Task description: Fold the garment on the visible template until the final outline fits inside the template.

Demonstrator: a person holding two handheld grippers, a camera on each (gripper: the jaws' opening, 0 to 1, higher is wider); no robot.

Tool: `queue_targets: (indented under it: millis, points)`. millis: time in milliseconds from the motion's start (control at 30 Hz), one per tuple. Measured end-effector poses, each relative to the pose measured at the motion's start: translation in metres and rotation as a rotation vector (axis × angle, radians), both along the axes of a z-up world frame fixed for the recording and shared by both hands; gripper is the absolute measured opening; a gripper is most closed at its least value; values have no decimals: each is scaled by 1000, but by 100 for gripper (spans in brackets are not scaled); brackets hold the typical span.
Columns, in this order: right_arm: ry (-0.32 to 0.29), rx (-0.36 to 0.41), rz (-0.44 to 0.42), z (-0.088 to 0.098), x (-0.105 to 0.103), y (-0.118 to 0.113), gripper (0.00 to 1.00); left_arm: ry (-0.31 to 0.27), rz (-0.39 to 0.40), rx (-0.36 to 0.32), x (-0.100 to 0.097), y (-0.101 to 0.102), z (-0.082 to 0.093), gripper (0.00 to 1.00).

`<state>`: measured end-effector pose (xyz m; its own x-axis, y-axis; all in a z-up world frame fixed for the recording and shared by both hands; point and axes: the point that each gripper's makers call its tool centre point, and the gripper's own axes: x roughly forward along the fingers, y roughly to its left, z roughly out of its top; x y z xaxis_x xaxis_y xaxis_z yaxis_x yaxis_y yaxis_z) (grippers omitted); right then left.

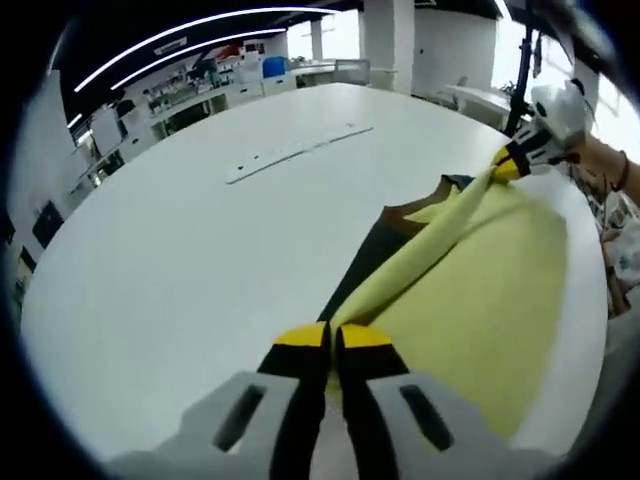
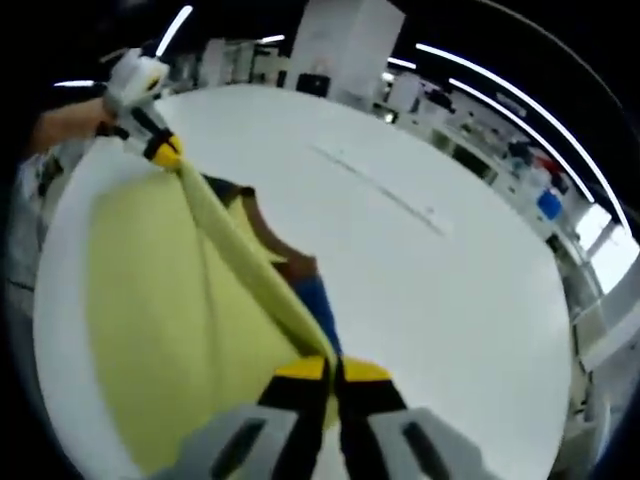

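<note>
A pale yellow garment (image 1: 480,290) lies on the white table (image 1: 180,260), with one edge lifted and pulled taut between both grippers. My left gripper (image 1: 333,338) is shut on the near end of that edge. My right gripper (image 1: 510,165) holds the far end at the upper right. In the right gripper view the right gripper (image 2: 335,370) is shut on the yellow garment (image 2: 150,300), and the left gripper (image 2: 165,152) pinches the far end. Brown and blue cloth (image 2: 305,275) shows under the lifted edge. I cannot tell whether it is garment or template.
A long thin white strip (image 1: 300,150) lies on the table beyond the garment, also seen as the strip (image 2: 380,190). A person's forearm (image 1: 605,165) reaches in behind the right gripper. Shelves and benches (image 1: 200,90) stand past the table's far edge.
</note>
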<state>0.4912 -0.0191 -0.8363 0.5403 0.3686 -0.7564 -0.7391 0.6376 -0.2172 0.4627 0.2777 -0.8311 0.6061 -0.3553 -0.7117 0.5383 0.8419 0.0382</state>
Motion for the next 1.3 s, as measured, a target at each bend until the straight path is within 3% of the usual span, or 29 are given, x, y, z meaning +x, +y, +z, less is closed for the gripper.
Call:
queue_targets:
  millis: [133, 400, 667, 967, 1067, 1300]
  points:
    - [-2, 18, -19, -2, 2, -4, 2, -27, -19, 34, 2, 5, -1, 2]
    - [-9, 35, -20, 8, -1, -17, 15, -74, -137, 184, -8, 19, 1, 4]
    - [-59, -2, 73, 8, 0, -14, 23, -93, -184, 157, -11, 20, -5, 11]
    - [-56, -22, 88, -6, 9, -12, 10, -138, -238, 236, -6, 21, -7, 12]
    - [-61, -27, 89, -7, 9, -12, 1, -144, -239, 254, -4, 23, -8, 8]
    - [-63, -11, 79, -5, 9, -12, 0, -170, -223, 255, -2, 22, -3, 0]
